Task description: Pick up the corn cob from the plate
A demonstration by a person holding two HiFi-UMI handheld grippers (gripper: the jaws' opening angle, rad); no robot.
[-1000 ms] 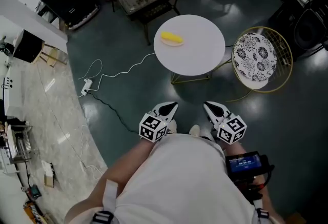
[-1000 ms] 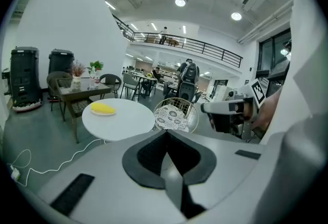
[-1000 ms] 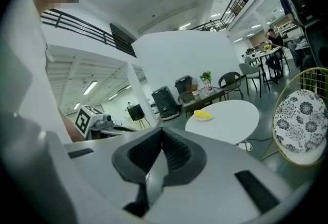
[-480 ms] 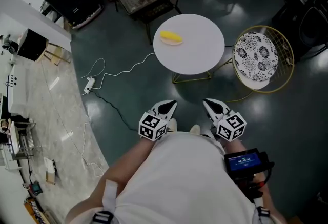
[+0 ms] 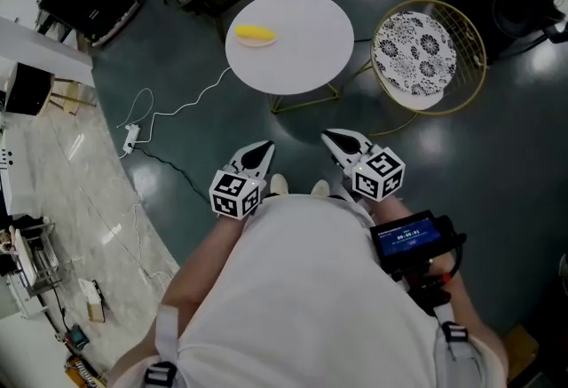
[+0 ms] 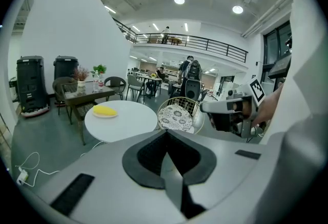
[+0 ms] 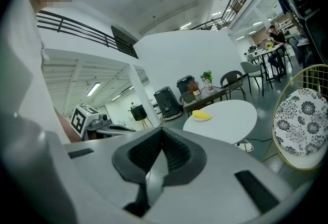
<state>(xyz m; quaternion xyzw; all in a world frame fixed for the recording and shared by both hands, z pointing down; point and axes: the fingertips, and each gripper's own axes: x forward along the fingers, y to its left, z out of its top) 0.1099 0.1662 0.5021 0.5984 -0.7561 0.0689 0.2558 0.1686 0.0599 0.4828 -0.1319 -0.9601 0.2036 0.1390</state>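
Both my left tongs [image 5: 263, 147] and right tongs [image 5: 332, 138] are closed with nothing inside, far from the corn cob [image 5: 254, 34] on its plate [image 6: 104, 115].

A large open public hall is shown — a café-style lounge. A mezzanine with a black railing [image 6: 215, 45] is seen under recessed ceiling lights [image 6: 179, 0], and a round white table [image 5: 306, 44], a cushioned gold wire chair [image 5: 417, 49] and further tables and chairs [image 6: 134, 83] are set on a polished dark floor [image 5: 497, 164].

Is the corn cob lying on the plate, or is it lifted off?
On the plate: the corn cob rests on it, on the round white table, untouched.
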